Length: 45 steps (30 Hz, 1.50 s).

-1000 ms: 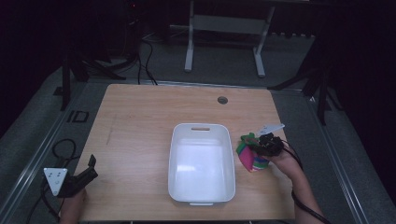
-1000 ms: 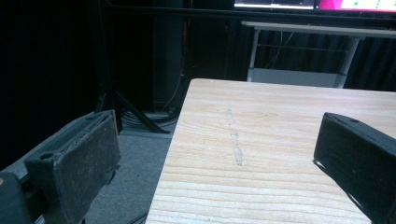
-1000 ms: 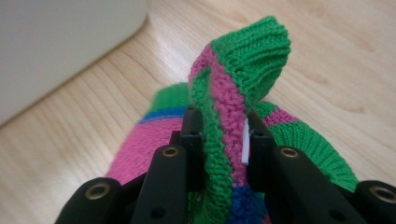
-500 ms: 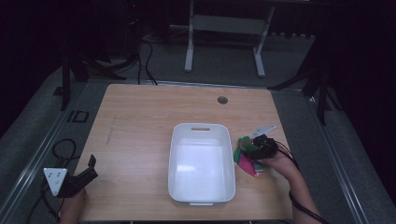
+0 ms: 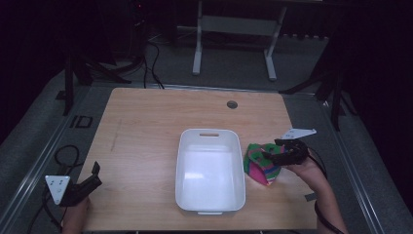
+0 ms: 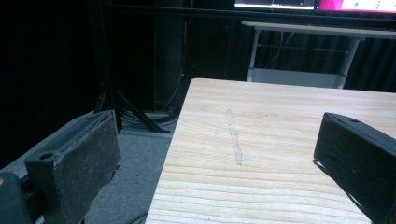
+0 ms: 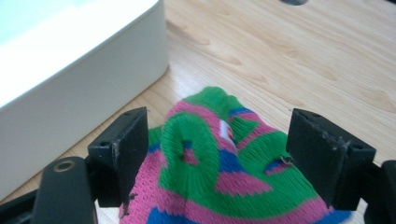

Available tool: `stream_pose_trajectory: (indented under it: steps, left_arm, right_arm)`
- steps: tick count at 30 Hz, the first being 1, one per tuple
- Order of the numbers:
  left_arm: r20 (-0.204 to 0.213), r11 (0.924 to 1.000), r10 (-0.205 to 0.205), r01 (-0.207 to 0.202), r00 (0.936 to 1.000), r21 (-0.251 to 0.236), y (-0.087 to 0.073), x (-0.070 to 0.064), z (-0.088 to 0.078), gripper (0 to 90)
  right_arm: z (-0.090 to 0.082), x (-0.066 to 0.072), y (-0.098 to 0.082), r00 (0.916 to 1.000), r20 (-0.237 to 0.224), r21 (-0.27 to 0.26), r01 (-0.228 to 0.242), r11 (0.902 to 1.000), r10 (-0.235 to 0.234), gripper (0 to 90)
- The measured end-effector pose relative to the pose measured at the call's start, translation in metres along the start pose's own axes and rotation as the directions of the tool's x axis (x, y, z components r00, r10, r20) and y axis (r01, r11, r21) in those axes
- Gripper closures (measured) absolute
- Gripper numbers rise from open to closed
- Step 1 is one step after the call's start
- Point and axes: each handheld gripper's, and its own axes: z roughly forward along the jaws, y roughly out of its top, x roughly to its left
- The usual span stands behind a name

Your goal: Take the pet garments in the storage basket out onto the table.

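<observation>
Knitted, soft and light, lying just right of bin [image 5: 210, 170]: sock [image 7: 219, 172] sitting between right gripper's [image 7: 217, 161] spread jaws, wanting pinching mid-bunch; left gripper [image 6: 219, 158] idling unclenched far left of bin.

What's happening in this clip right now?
A person works at a wooden table with a gripper in each hand. The right gripper has its open jaws on either side of a bunched pink, green and blue knitted sock beside an empty white bin. The left gripper hangs open at the table's near left corner.
</observation>
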Motion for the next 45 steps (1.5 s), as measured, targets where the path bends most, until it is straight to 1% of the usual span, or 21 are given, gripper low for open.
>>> stream_pose_trajectory:
  steps: [3, 7, 9, 12, 14, 16, 18, 19, 21, 22, 24, 25, 27, 29, 31, 32, 34, 36, 39, 41, 45]
  left_arm:
    - [-0.001, 1.0, -0.001, 0.001, 1.0, -0.001, 0.0, 0.0, 0.0, 0.9]
    - [-0.001, 1.0, -0.002, 0.002, 1.0, -0.001, 0.0, 0.0, 0.0, 0.9]
    - [-0.001, 1.0, -0.002, 0.002, 1.0, -0.001, 0.0, 0.0, 0.0, 0.9]
    - [-0.002, 1.0, -0.002, 0.002, 1.0, -0.002, 0.0, 0.0, 0.0, 0.9]
    - [-0.002, 1.0, -0.002, 0.002, 1.0, -0.001, 0.0, 0.0, 0.0, 0.9]
    - [-0.002, 1.0, -0.002, 0.002, 1.0, -0.001, 0.0, 0.0, 0.0, 0.9]
    - [-0.001, 1.0, -0.002, 0.002, 1.0, -0.001, 0.0, 0.0, 0.0, 0.9]
    - [-0.002, 1.0, -0.002, 0.002, 1.0, -0.001, 0.0, 0.0, 0.0, 0.9]
    - [-0.001, 1.0, -0.002, 0.002, 1.0, -0.001, 0.0, 0.0, 0.0, 0.9]
    - [-0.001, 1.0, -0.002, 0.002, 1.0, -0.002, 0.0, 0.0, -0.001, 0.9]
    - [0.0, 1.0, -0.002, 0.002, 1.0, -0.001, 0.0, 0.0, 0.0, 0.9]
    - [-0.001, 1.0, -0.001, 0.001, 1.0, -0.001, 0.0, 0.0, -0.001, 0.9]
    - [0.0, 1.0, -0.001, 0.001, 1.0, -0.001, 0.0, 0.0, 0.0, 0.9]
    - [0.0, 1.0, 0.0, 0.0, 1.0, 0.0, 0.0, 0.0, 0.0, 0.9]
    - [-0.001, 1.0, 0.0, 0.0, 1.0, -0.001, 0.0, 0.0, 0.0, 0.9]
    - [-0.001, 1.0, 0.001, -0.001, 1.0, -0.001, 0.0, 0.0, 0.0, 0.9]
    - [0.0, 1.0, 0.002, -0.002, 1.0, 0.0, 0.0, 0.0, 0.0, 0.9]
    - [0.0, 1.0, 0.002, -0.002, 1.0, 0.0, 0.0, 0.0, 0.0, 0.9]
    - [-0.001, 1.0, 0.002, -0.002, 1.0, 0.0, 0.0, 0.0, 0.0, 0.9]
    - [-0.001, 1.0, 0.002, -0.002, 1.0, 0.0, 0.0, 0.0, 0.0, 0.9]
    - [-0.001, 1.0, 0.001, -0.001, 1.0, 0.0, 0.0, 0.0, 0.0, 0.9]
  right_arm:
    - [-0.009, -0.003, -0.01, 0.9996, 0.024, -0.009, -0.016, 0.9998, 0.016, 13.6]
    - [-0.017, -0.008, -0.027, 0.9978, 0.036, -0.017, -0.055, 0.9984, 0.055, 11.1]
    - [-0.019, -0.009, -0.035, 0.9956, 0.063, -0.019, -0.067, 0.9975, 0.069, 10.9]
    - [-0.022, -0.01, -0.048, 0.9888, 0.112, -0.057, -0.092, 0.9941, 0.098, 10.9]
    - [-0.026, -0.011, -0.056, 0.9809, 0.145, -0.088, -0.118, 0.9892, 0.13, 10.9]
    - [-0.029, -0.012, -0.063, 0.9689, 0.182, -0.135, -0.144, 0.9803, 0.168, 10.9]
    - [-0.032, -0.012, -0.072, 0.9552, 0.215, -0.176, -0.167, 0.9702, 0.203, 10.9]
    - [-0.034, -0.012, -0.076, 0.9458, 0.233, -0.192, -0.183, 0.9641, 0.226, 10.9]
    - [-0.035, -0.012, -0.085, 0.9318, 0.264, -0.212, -0.196, 0.9574, 0.249, 10.9]
    - [-0.036, -0.012, -0.09, 0.9228, 0.278, -0.227, -0.207, 0.9517, 0.267, 10.9]
    - [-0.038, -0.012, -0.1, 0.9117, 0.285, -0.244, -0.23, 0.9421, 0.296, 10.9]
    - [-0.038, -0.011, -0.105, 0.9034, 0.295, -0.254, -0.24, 0.9371, 0.311, 11.0]
    - [-0.038, -0.01, -0.114, 0.8958, 0.302, -0.263, -0.251, 0.9318, 0.326, 11.0]
    - [-0.037, -0.008, -0.123, 0.8908, 0.323, -0.257, -0.242, 0.9355, 0.319, 11.0]
    - [-0.038, -0.006, -0.131, 0.8889, 0.323, -0.267, -0.244, 0.9324, 0.325, 11.0]
    - [-0.038, -0.005, -0.134, 0.884, 0.323, -0.277, -0.253, 0.9269, 0.338, 11.0]
    - [-0.039, -0.002, -0.14, 0.8786, 0.318, -0.3, -0.263, 0.9168, 0.356, 11.0]
    - [-0.041, 0.001, -0.145, 0.8694, 0.33, -0.328, -0.26, 0.9083, 0.368, 11.0]
    - [-0.042, 0.005, -0.15, 0.8599, 0.33, -0.362, -0.266, 0.8933, 0.39, 11.0]
    - [-0.043, 0.007, -0.153, 0.85, 0.347, -0.381, -0.259, 0.8877, 0.396, 11.2]
    - [-0.043, 0.01, -0.156, 0.8309, 0.361, -0.419, -0.262, 0.8696, 0.424, 11.2]
